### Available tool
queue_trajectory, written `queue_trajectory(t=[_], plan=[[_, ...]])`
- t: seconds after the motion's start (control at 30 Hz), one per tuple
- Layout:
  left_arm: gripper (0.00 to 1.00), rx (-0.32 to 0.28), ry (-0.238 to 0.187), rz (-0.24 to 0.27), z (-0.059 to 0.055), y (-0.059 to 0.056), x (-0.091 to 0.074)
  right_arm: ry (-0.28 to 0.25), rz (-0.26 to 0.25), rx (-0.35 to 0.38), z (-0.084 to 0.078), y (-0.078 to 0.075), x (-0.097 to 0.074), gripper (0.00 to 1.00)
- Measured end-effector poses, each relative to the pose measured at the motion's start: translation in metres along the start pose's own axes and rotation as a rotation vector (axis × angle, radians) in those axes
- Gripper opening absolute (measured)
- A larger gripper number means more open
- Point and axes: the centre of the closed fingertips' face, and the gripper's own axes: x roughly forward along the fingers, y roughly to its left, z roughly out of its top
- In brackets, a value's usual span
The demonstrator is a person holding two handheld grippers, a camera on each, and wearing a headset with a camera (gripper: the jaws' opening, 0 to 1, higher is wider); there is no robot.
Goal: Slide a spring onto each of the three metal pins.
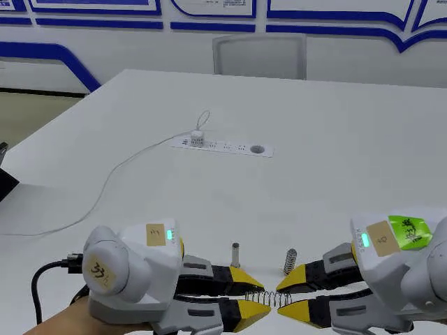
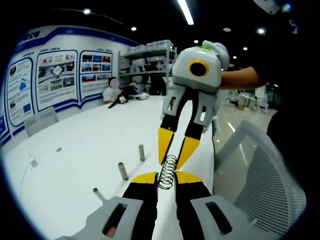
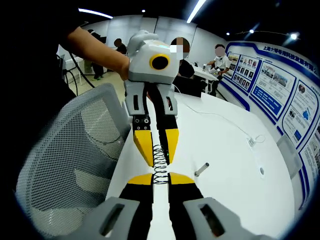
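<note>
We found the left gripper (image 1: 264, 299) and right gripper (image 1: 279, 299) each clamped narrowly on one end of a spring (image 2: 168, 169) held between their fingertips. A bare pin (image 1: 235, 255) stood just beyond the tips. We judged threading to be in hand, and next one gripper must release.

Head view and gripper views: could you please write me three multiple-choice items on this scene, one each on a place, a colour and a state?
1. Where is the loose spring?
A. on the floor
B. held between the left gripper and the right gripper
C. in a box

2. What colour are the tips of both grippers?
A. red
B. blue
C. yellow

3. In the head view, the left-hand pin is:
A. upright and bare
B. carrying a spring
C. lying flat

Answers:
1 B: each gripper is shut on one end of it.
2 C: the yellow tips show in every view.
3 A: its shaft is smooth, while the neighbouring pin wears a coil.
</note>
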Motion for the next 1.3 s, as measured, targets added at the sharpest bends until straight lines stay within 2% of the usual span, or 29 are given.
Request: queue_trajectory(t=[0.03, 0.1, 0.33, 0.4, 0.43, 0.5, 0.63, 0.87, 1.07, 1.13, 1.3], plan=[[0.11, 0.005, 0.000, 0.002, 0.000, -0.001, 0.000, -0.003, 0.000, -0.003, 0.001, 0.000, 0.000, 0.11], [0.10, 0.060, -0.003, 0.007, 0.003, -0.001, 0.000, -0.005, 0.001, -0.002, 0.001, 0.000, -0.001, 0.11], [0.09, 0.083, -0.004, 0.012, 0.007, -0.001, 0.001, -0.045, -0.002, 0.079, 0.004, -0.006, -0.006, 0.13], [0.09, 0.085, -0.009, 0.008, 0.009, -0.002, 0.002, -0.024, -0.033, 0.093, -0.002, -0.010, -0.004, 0.18], [0.09, 0.085, -0.009, 0.008, 0.009, -0.003, 0.002, -0.021, -0.030, 0.094, -0.004, -0.010, -0.004, 0.20], [0.09, 0.084, -0.010, 0.008, 0.008, -0.002, 0.003, -0.018, -0.011, 0.108, -0.009, -0.006, -0.003, 0.16], [0.09, 0.086, -0.004, 0.003, 0.007, -0.003, 0.005, -0.040, -0.009, 0.152, -0.010, -0.004, -0.004, 0.12], [0.10, 0.100, -0.008, 0.000, 0.007, -0.004, 0.006, -0.091, -0.011, 0.213, -0.007, -0.004, -0.009, 0.11], [0.10, 0.078, -0.027, 0.032, 0.007, 0.000, 0.006, -0.171, -0.006, 0.267, 0.006, -0.008, -0.017, 0.10], [0.10, 0.074, -0.043, 0.045, 0.010, 0.002, 0.005, -0.168, -0.010, 0.266, 0.006, -0.010, -0.017, 0.10], [0.10, 0.091, -0.045, 0.047, 0.010, 0.002, 0.003, -0.208, 0.016, 0.288, 0.014, -0.008, -0.019, 0.10]])
